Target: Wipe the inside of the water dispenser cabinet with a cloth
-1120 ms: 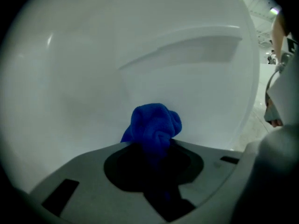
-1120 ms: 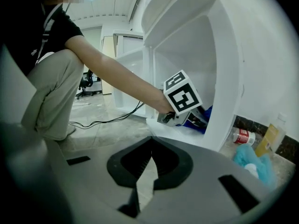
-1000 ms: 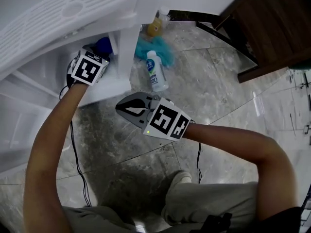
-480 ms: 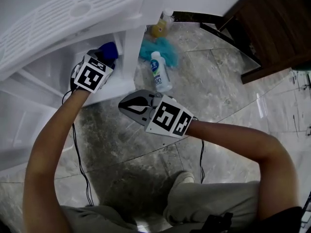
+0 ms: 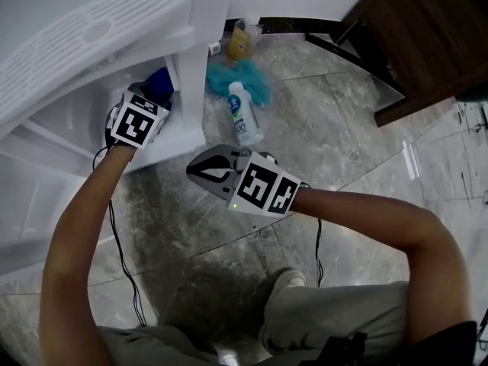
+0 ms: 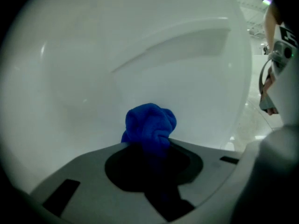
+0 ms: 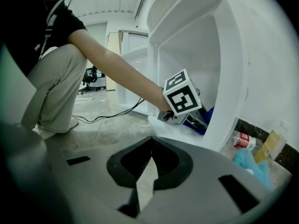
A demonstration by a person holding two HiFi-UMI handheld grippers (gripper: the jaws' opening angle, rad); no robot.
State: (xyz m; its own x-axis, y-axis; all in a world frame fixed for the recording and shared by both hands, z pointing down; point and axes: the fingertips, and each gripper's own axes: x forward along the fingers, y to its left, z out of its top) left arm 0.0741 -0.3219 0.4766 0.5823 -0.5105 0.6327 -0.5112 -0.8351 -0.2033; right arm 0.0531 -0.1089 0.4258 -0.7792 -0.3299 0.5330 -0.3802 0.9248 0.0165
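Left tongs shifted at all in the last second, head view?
No. The left tongs stay just left of the cabinet post, blue cloth in them, same gap to the white bottle on the floor.

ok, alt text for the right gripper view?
The right gripper fills the foreground, jaws shut and empty. Beyond it, a crouching person's arm reaches into the open white water dispenser cabinet with the left gripper, clamped on a blue cloth. A teal cloth lies on the floor at right.
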